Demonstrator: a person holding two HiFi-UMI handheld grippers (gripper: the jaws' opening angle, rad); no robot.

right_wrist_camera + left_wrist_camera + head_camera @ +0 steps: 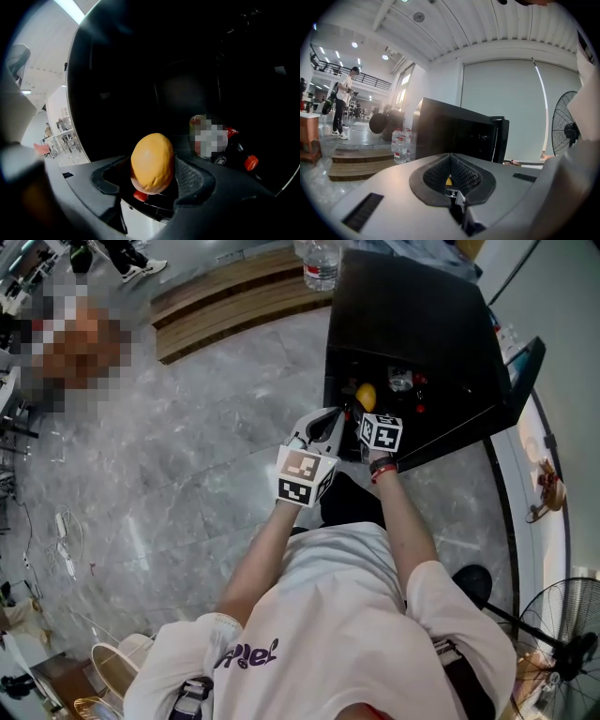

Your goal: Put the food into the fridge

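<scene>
Fridge interior (154, 79): R hand-held gripper (154, 183) tight on yellow fruit (152, 159)

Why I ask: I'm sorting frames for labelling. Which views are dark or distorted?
Right gripper view: fridge interior nearly black, only the yellow food item well lit. Left gripper view: bright, fisheye-bent ceiling lines. Head view: evenly lit, fridge dark.

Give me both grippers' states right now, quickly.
Left gripper: closed, nothing held.
Right gripper: closed on a yellow-orange fruit.
</scene>
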